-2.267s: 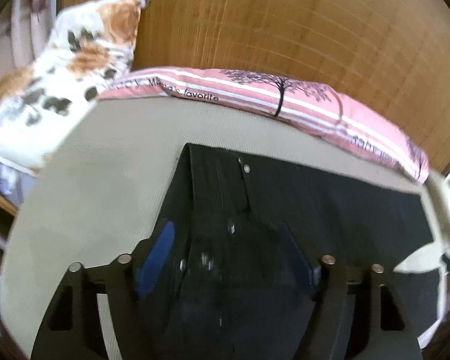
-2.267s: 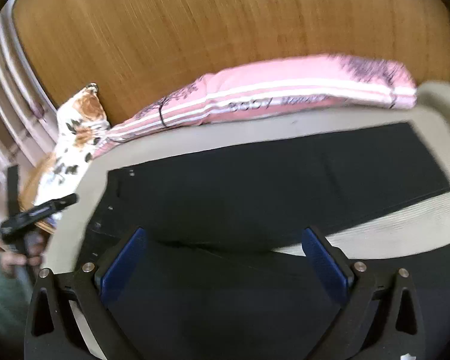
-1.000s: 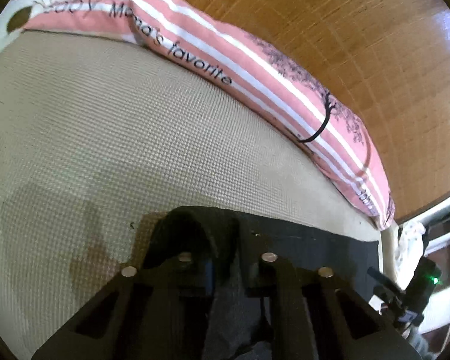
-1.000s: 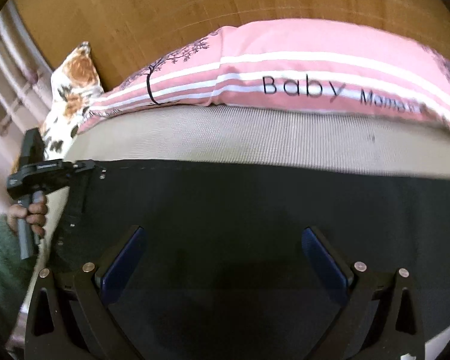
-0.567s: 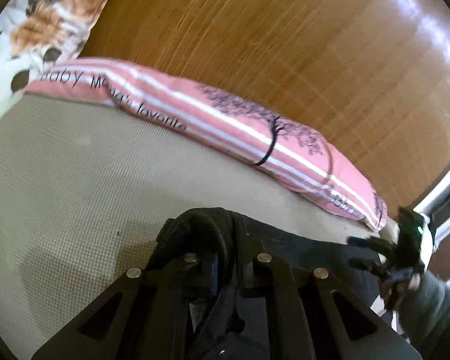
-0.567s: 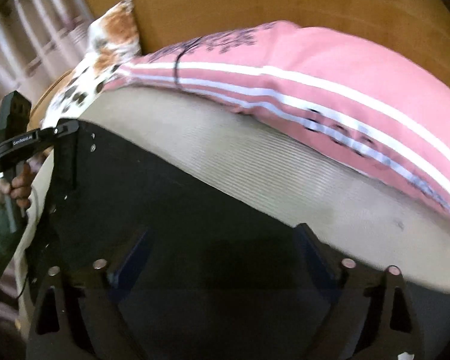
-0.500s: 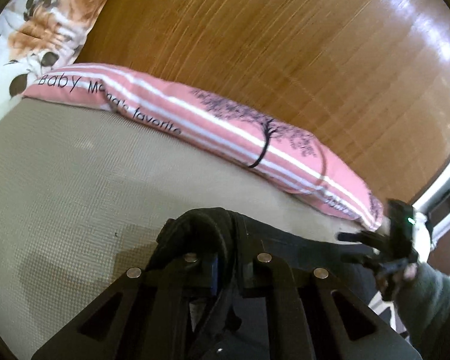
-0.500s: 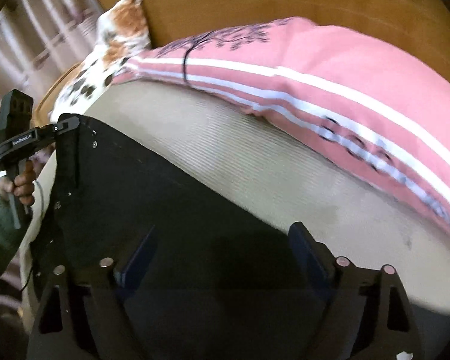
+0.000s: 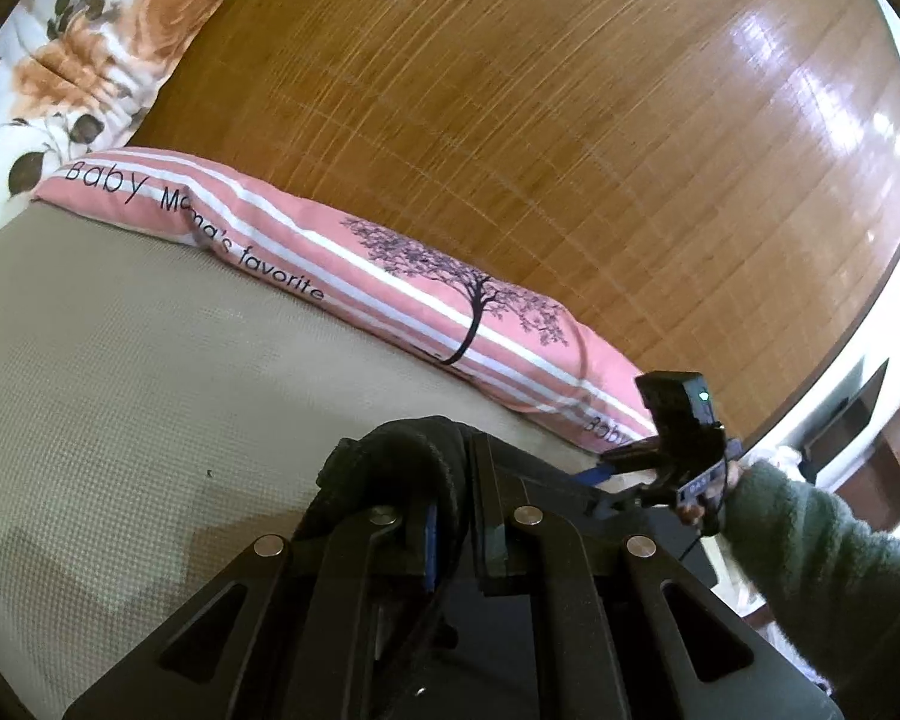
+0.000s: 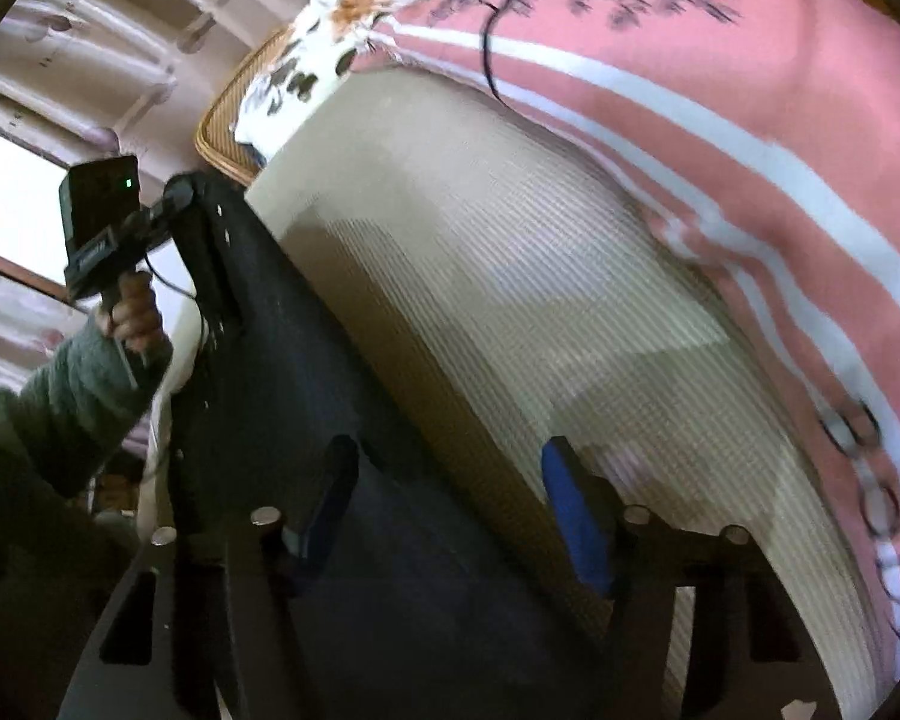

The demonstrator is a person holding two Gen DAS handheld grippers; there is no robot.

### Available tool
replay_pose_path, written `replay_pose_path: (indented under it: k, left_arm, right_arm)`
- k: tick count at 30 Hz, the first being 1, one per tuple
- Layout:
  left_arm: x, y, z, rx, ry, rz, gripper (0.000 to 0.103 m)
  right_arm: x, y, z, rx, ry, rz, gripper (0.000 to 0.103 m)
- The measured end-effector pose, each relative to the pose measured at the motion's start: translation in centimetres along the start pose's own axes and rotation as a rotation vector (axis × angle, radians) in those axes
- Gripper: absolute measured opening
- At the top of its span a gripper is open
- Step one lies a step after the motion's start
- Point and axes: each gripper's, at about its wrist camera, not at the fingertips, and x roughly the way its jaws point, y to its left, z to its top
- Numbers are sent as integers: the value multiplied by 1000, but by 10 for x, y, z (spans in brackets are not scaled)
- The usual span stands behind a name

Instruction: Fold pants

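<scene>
Black pants [image 9: 402,468] sit bunched in the left gripper [image 9: 456,516], whose jaws are clamped together on a thick fold of the waist end, lifted just off the bed [image 9: 120,372]. From there the dark cloth runs right toward the right gripper [image 9: 630,474], held in a hand [image 9: 699,507] with a green sleeve [image 9: 810,558]. In the right wrist view the right gripper [image 10: 444,504] has its jaws closing, still apart, blue pads either side of the pants' [image 10: 342,420] far edge where cloth meets the bed [image 10: 510,300]; the pads are not pressing yet. The left gripper [image 10: 177,210] shows at the far left, gripping the trouser end.

Beyond the pants the beige woven bed cover lies bare and open up to a long pink striped pillow [image 9: 354,264] along the far edge, printed with a tree and the words "Baby Mama's favorite". A floral pillow [image 9: 78,48] sits at the far left corner. Behind both rises a wooden headboard [image 9: 570,120].
</scene>
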Motion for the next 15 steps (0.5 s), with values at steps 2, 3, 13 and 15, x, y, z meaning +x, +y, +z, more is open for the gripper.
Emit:
replay_pose_path:
  k: [2, 3, 13, 15]
  left_arm:
    - [4, 1, 0, -1, 4, 16, 8]
    - [5, 2, -1, -4, 5, 22, 8]
    - [13, 0, -2, 0, 10, 89, 8]
    - [13, -2, -2, 11, 11, 100, 8]
  right_arm:
    - [-6, -8, -13, 13, 33, -24, 56]
    - [-10, -12, -21, 22, 44, -32, 55]
    - [-43, -34, -72, 53, 90, -129, 26]
    - [-44, -36, -75, 50, 90, -154, 25]
